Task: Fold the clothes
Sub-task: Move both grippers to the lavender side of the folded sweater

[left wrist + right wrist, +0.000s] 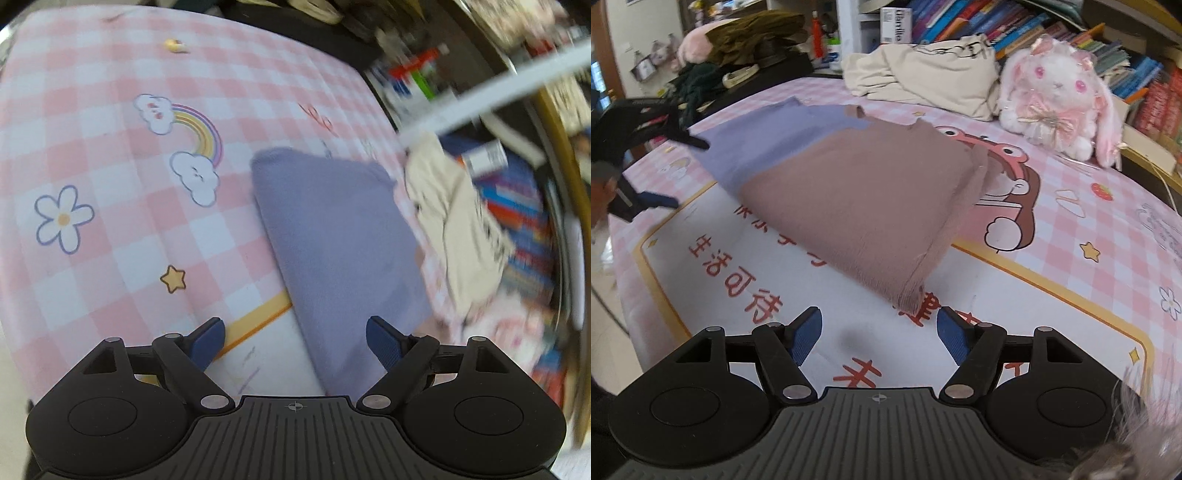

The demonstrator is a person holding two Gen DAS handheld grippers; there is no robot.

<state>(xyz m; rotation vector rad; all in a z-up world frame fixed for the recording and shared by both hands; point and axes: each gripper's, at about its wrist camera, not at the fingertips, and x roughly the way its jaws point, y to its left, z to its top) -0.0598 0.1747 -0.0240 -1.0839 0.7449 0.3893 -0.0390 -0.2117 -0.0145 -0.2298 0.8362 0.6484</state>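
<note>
Tablecloth (110,155) pink-and-white checked with rainbow, flower, star; folded garment (849,199) dusty brown over lavender; plush rabbit (1056,96) white and pink.

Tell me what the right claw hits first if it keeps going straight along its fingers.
Most likely the near corner of the folded brown garment, which lies just ahead of the right claw. Its open fingers hold nothing. Depth is unclear, so the printed tablecloth in front of that corner could come first.

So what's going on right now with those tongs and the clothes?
Both tongs open, nothing held: left, right. Mauve garment folded atop purple one. Cream clothes, plush bunny behind, clear.
</note>
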